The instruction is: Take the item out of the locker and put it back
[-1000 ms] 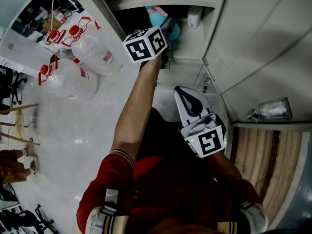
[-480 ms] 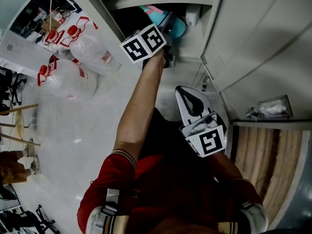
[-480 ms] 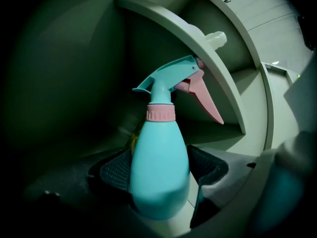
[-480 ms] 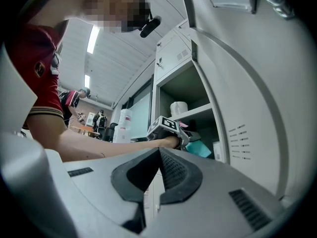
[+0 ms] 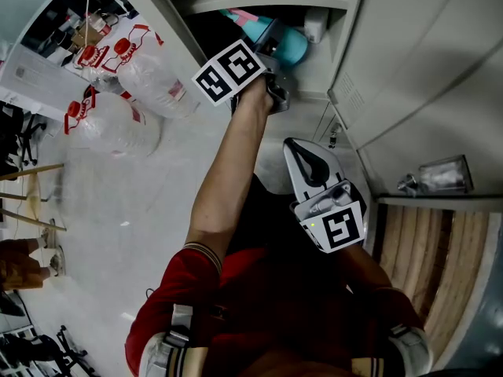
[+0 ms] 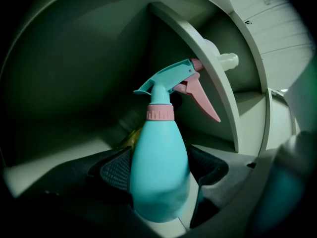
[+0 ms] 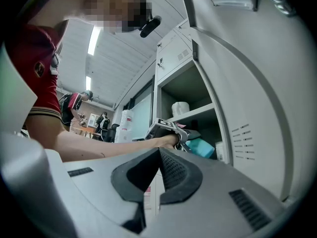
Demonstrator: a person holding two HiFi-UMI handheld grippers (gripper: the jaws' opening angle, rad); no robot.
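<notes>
One teal spray bottle [image 6: 158,175] with a pink collar and pink trigger stood upright between the pads of the left claw [image 6: 159,168], which was spread wide and clamped on the bottle's broad body, one ribbed pad pressing each side. The head view showed the bottle at the mouth of the locker's [image 5: 318,69] open lower compartment, just beneath the single shelf [image 5: 267,1] that split the opening in two. Deeper in that compartment, to the right of the bottle, sat one small white container [image 5: 314,23]; something yellowish lay behind the bottle, too dim to identify. One white object [image 7: 181,108] rested on the shelf above. The locker door [image 5: 409,61] hung open to the right. The right claw [image 7: 157,172] was nearer the person, well apart from the locker opening, with its two pads pressed together and nothing between them. Far to the left, on the pale floor [image 5: 118,210], lay two large clear water jugs [image 5: 118,124] with red caps and handles, side by side.
</notes>
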